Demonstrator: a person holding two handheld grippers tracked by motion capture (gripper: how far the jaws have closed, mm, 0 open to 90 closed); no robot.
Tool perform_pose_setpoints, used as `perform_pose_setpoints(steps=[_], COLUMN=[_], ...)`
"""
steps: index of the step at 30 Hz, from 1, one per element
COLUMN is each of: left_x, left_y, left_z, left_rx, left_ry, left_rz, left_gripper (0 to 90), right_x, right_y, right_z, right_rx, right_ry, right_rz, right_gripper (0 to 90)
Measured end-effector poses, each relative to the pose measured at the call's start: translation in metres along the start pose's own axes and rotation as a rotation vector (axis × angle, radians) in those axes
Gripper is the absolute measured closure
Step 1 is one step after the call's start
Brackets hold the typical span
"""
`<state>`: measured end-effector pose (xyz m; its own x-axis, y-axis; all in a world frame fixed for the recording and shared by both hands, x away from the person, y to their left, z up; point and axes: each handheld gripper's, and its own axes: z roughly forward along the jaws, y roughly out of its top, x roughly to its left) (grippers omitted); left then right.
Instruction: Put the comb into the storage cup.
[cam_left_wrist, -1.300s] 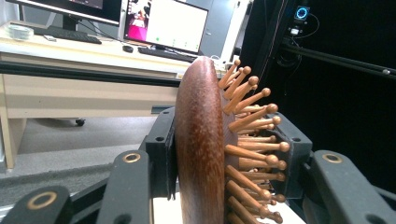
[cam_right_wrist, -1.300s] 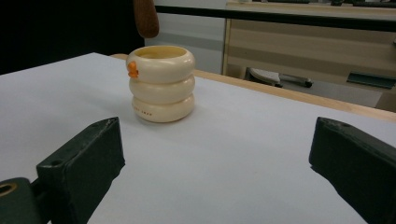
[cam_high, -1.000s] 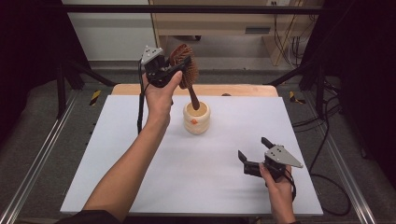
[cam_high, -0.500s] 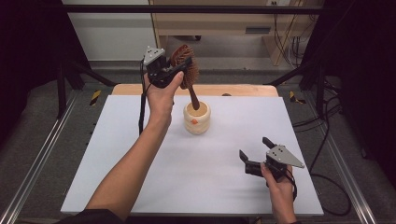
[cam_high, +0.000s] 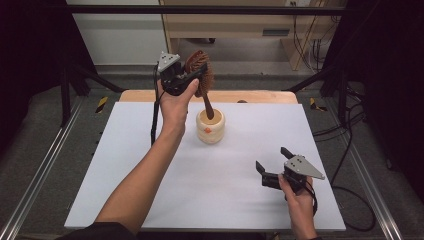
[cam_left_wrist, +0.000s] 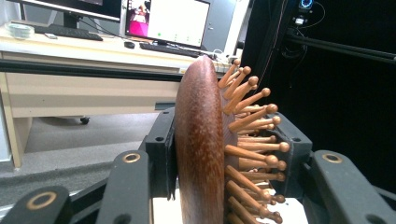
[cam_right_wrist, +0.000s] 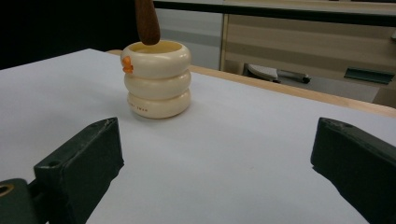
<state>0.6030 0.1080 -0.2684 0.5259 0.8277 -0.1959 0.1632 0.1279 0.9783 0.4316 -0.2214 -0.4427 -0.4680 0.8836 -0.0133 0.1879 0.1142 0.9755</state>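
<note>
A dark wooden hairbrush with peg bristles hangs head up over the far middle of the table. My left gripper is shut on its head, and in the left gripper view the jaws press the brush from its back and its bristle side. The handle points down with its tip in the mouth of a cream ringed cup. The right gripper view shows that cup with the handle tip at its rim. My right gripper rests open near the front right, with nothing between its jaws.
A white sheet covers the table, with a wooden edge showing at the back. Metal rails run along both sides. A desk with monitors stands beyond the table.
</note>
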Motion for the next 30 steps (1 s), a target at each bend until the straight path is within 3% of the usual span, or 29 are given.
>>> perform_pose_setpoints(steps=[15,30], left_x=[0.003,0.008], left_y=[-0.011,-0.009], left_z=[0.01,0.006], left_rx=[0.02,0.01], left_ry=[-0.001,0.015], left_rz=[-0.031,-0.014], left_gripper=[51.1,51.0], right_x=[0.0,0.001], right_y=[0.0,-0.001], right_z=[0.002,0.003], right_rx=[0.003,0.013], right_ry=[0.002,0.011], right_rz=[-0.01,-0.017], right_gripper=[2.7,2.9])
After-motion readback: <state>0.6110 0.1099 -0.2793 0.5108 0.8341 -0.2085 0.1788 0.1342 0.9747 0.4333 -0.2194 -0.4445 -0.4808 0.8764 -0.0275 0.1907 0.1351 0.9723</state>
